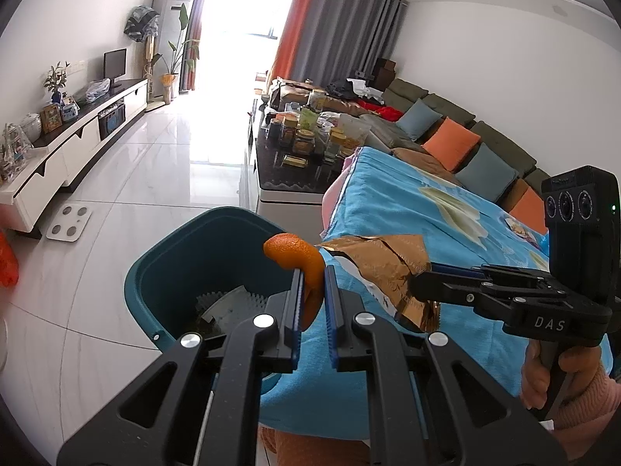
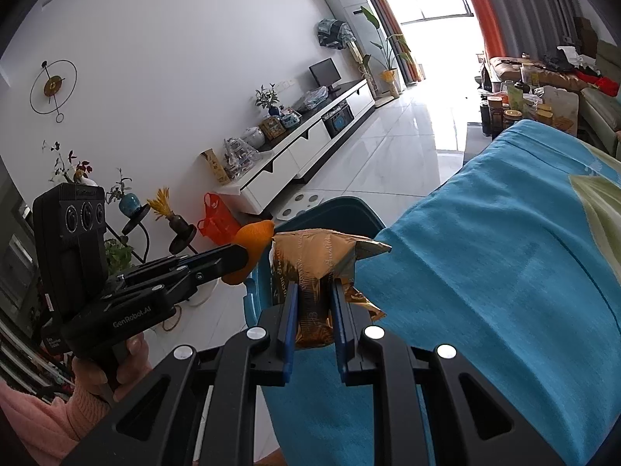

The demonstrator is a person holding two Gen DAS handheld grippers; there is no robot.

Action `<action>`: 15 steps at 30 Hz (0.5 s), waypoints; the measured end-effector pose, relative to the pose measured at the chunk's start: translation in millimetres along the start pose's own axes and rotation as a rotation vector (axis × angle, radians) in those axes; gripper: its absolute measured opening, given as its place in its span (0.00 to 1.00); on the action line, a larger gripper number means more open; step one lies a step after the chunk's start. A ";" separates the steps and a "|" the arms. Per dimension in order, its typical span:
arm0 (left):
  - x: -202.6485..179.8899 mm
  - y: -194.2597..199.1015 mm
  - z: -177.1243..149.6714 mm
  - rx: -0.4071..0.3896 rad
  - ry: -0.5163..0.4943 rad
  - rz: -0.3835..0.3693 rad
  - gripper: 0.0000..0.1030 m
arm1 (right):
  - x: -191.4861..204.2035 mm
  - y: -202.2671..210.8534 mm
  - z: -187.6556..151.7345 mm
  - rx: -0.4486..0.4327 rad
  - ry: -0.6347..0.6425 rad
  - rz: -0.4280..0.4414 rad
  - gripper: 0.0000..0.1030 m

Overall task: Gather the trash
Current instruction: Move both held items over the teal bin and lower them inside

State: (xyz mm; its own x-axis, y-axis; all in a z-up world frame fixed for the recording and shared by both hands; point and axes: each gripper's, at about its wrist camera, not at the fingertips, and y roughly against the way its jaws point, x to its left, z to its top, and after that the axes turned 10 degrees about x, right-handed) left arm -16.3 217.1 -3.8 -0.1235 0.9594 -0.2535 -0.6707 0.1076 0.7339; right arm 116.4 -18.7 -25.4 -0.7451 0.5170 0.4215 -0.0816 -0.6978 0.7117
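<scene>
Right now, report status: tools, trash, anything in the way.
Left tool shut on peel, at the bin rim. Right tool shut on wrapper, beside the bin. Nothing in the way.

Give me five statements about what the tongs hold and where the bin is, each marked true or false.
1. The left tongs grip an orange peel. True.
2. The right tongs are empty. False: they are shut on a gold wrapper.
3. The bin is red. False: it is teal.
4. The peel is already in the bin. False: it is still gripped, near the bin's rim.
5. A blue cloth covers the surface beside the bin. True.
</scene>
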 end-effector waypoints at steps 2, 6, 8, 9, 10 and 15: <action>1.0 0.3 0.1 -0.001 0.002 0.002 0.10 | 1.1 -1.6 0.7 0.002 0.002 0.000 0.15; 3.0 0.7 0.5 -0.002 0.005 0.006 0.10 | 2.2 -5.0 2.8 0.006 0.001 0.003 0.15; 4.0 0.9 0.6 -0.003 0.006 0.007 0.10 | 2.0 -7.1 5.7 0.006 0.000 0.005 0.15; 4.6 1.2 0.8 -0.003 0.006 0.009 0.10 | 1.3 -7.4 6.4 0.006 0.001 0.004 0.15; 5.1 1.5 0.9 -0.003 0.007 0.009 0.10 | 1.4 -7.8 6.8 0.006 0.001 0.004 0.15; 6.9 0.2 1.3 -0.004 0.013 0.013 0.10 | 1.9 -8.3 7.2 0.010 0.004 0.003 0.15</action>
State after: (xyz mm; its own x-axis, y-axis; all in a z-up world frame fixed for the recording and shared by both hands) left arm -16.4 224.1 -4.6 -0.1418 0.9571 -0.2527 -0.6723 0.0942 0.7343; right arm 120.5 -8.4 -26.5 -0.7482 0.5126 0.4213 -0.0729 -0.6946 0.7157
